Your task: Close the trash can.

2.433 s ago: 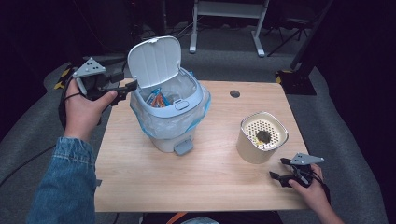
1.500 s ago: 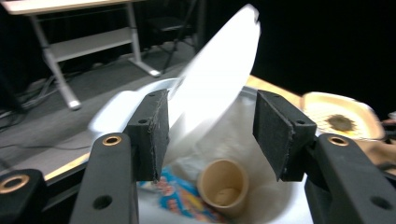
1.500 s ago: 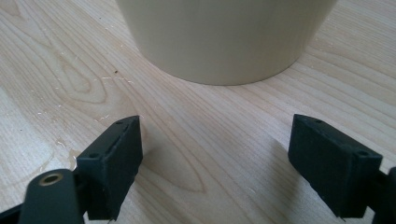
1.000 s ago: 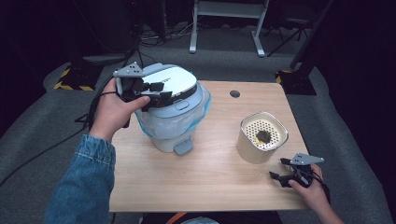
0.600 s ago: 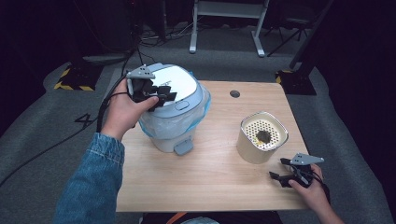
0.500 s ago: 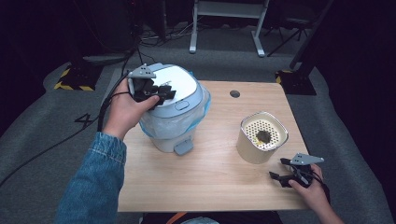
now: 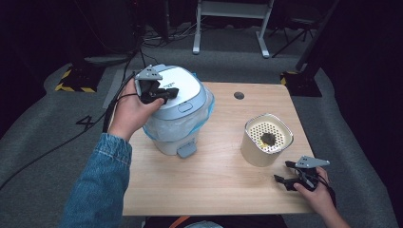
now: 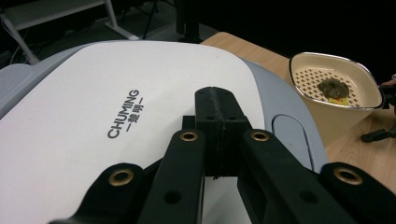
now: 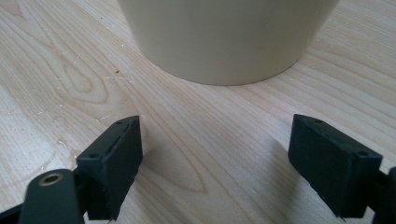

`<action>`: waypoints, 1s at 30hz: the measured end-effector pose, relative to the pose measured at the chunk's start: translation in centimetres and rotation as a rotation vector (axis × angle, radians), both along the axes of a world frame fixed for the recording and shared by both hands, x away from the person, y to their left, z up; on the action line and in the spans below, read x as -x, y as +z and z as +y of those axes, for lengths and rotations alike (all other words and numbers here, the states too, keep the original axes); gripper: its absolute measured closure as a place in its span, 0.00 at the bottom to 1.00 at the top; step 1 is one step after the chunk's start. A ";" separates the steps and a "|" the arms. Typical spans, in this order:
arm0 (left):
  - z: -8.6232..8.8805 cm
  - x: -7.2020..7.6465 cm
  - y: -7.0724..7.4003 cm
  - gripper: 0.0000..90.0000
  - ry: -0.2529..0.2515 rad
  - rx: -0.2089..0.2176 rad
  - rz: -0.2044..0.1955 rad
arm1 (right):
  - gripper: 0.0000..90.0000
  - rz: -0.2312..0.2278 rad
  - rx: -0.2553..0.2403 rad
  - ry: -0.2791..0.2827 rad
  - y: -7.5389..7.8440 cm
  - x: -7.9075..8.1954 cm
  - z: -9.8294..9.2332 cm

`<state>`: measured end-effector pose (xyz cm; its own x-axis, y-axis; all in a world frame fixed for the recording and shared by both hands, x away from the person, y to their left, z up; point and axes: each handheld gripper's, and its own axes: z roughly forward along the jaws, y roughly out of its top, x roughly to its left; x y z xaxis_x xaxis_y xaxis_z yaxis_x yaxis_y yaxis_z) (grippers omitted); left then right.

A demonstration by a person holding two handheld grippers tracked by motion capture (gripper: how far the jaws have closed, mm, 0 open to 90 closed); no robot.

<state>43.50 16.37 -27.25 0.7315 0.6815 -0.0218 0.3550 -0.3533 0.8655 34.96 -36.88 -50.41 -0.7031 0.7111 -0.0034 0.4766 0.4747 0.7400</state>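
Wood grain of the table (image 7: 214, 190) is seen close under the right gripper (image 7: 295, 179), which is rested near the front right corner with its jaws spread wide and nothing between them; in the right gripper view the cream wall of the strainer cup (image 9: 229, 37) is seen just beyond the gap, near but not touched. This gripper is found in the same spot as in the earlier pictures, so no part in the present step is taken by it. Just behind it, toward the right edge, the strainer cup (image 7: 266, 146) is stood upright, with a dark clump of food scraps (image 7: 268, 138) lying on its perforated insert. Farther back, on the left half of the table, the small bin (image 7: 177, 118) with its blue-edged liner bag (image 7: 205, 110) is stood. The change is found here: a couple of seconds ago the white lid (image 7: 183, 92) was raised upright and coloured rubbish could be seen inside, whereas now it is laid flat over the rim and the contents are hidden. The left gripper (image 7: 164, 94) is laid on the lid's top near its back left part, jaws brought together on nothing, the tips seemingly pressed against the white surface beside the printed brand name (image 8: 124, 114). From this it is judged that the bin has just been closed, and that little is left beyond lifting the left gripper away.
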 end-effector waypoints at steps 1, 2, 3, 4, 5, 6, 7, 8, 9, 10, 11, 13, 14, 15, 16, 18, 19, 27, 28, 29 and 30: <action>0.0 0.0 0.0 1.00 0.000 0.000 0.000 | 0.20 -0.001 0.000 0.000 0.0 0.0 0.0; -0.3 0.2 0.1 1.00 0.004 -0.031 -0.013 | 0.20 -0.001 0.000 0.001 0.0 0.0 0.0; -0.5 0.3 0.1 1.00 0.006 -0.063 -0.003 | 0.20 -0.001 0.000 0.001 0.0 0.0 0.0; -0.6 0.3 0.1 1.00 0.013 -0.068 -0.014 | 0.20 -0.001 0.001 0.001 0.0 0.0 0.0; -0.7 0.4 0.1 1.00 0.012 -0.083 -0.026 | 0.20 0.000 -0.001 0.002 0.0 0.0 0.0; -0.7 0.4 0.1 1.00 0.011 -0.083 -0.032 | 0.20 0.000 -0.001 0.003 0.0 0.0 0.0; -0.7 0.4 0.1 1.00 0.007 -0.081 -0.030 | 0.20 0.001 -0.001 0.002 0.0 0.0 0.0; -0.7 0.4 0.1 1.00 0.007 -0.081 -0.030 | 0.20 0.001 -0.001 0.002 0.0 0.0 0.0; -0.6 0.4 0.0 0.92 -0.010 -0.033 -0.003 | 0.20 0.001 -0.001 0.002 0.0 0.0 0.0; -0.6 0.4 0.0 0.80 -0.022 -0.019 0.004 | 0.20 0.001 -0.001 0.002 0.0 0.0 0.0; -0.6 0.4 0.0 0.68 -0.022 -0.019 0.004 | 0.20 0.001 -0.001 0.002 0.0 0.0 0.0; -0.5 1.0 0.1 0.59 -0.016 -0.020 0.007 | 0.20 0.001 -0.001 0.002 0.0 0.0 0.0; -0.5 1.0 0.1 0.56 -0.016 -0.020 0.007 | 0.20 0.001 -0.001 0.003 0.0 0.0 0.0; -0.4 1.2 0.1 0.56 -0.021 -0.022 0.002 | 0.20 0.001 -0.001 0.003 0.0 0.0 0.0; -0.4 1.5 0.2 0.52 -0.026 -0.026 0.003 | 0.20 0.001 -0.001 0.003 0.0 0.0 0.0; -0.4 2.3 0.4 0.51 -0.037 -0.029 -0.007 | 0.20 0.001 0.000 0.009 0.0 -0.1 0.0; -0.3 3.1 0.6 0.49 -0.054 -0.029 -0.023 | 0.20 0.001 0.000 0.013 0.0 -0.1 0.0; 0.6 6.8 0.7 0.46 -0.050 -0.004 -0.048 | 0.20 0.000 0.000 0.017 0.0 -0.2 0.0; 0.6 6.8 0.7 0.46 -0.050 -0.004 -0.048 | 0.20 0.000 0.000 0.018 0.0 -0.2 0.0; 1.0 7.6 0.5 0.46 -0.045 0.001 -0.044 | 0.20 -0.001 0.000 0.020 0.0 -0.2 0.0; 1.3 8.0 0.3 0.46 -0.039 0.005 -0.047 | 0.20 0.000 0.000 0.021 0.0 -0.2 0.0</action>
<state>35.47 17.62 -26.93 0.7581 0.6521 0.0099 0.2997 -0.3618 0.8828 35.19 -36.89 -50.41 -0.7177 0.6963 -0.0036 0.4662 0.4844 0.7403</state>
